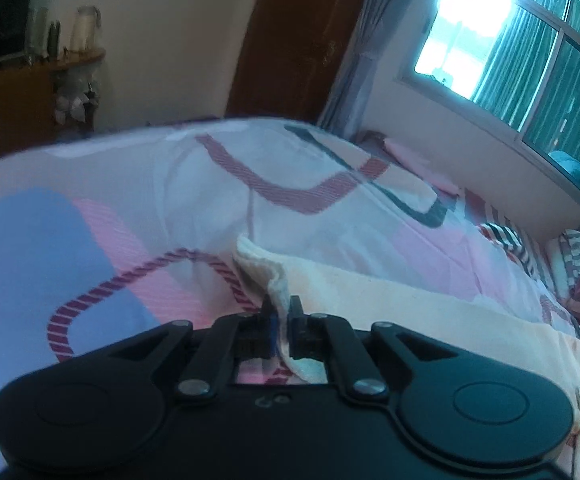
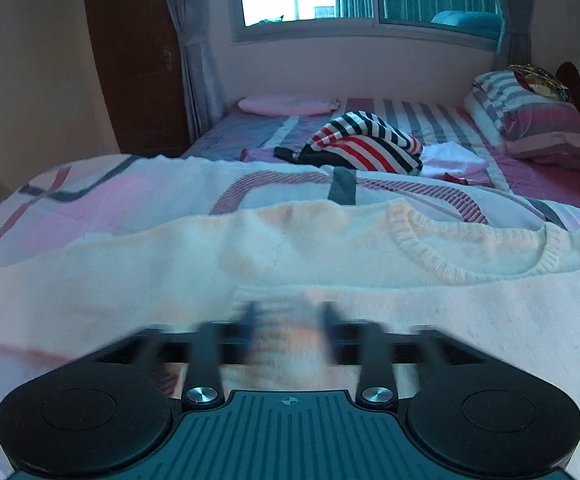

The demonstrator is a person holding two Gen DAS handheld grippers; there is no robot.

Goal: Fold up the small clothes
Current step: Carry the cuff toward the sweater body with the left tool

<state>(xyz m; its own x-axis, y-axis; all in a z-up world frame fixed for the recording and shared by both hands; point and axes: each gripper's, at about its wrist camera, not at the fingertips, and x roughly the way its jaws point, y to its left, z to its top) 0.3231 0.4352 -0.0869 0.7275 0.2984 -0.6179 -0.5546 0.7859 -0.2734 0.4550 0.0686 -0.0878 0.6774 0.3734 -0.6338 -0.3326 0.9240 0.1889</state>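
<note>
Pinching the cream knitted sweater (image 1: 390,300) edge, the left gripper (image 1: 280,320) is clenched; the sweater stretches rightward to the right gripper (image 2: 290,320), which is released.

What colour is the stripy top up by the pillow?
Red, white and black stripes, clearest in the right wrist view.

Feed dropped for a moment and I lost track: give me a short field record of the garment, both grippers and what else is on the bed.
garment: cream knit sweater, spread flat on the patterned quilt, neckline up
left gripper: shut on a raised edge of the sweater
right gripper: open, blurred, ribbed cuff between the fingers
other clothes: striped top and white cloth farther up the bed
pillow: striped, at the headboard
</note>
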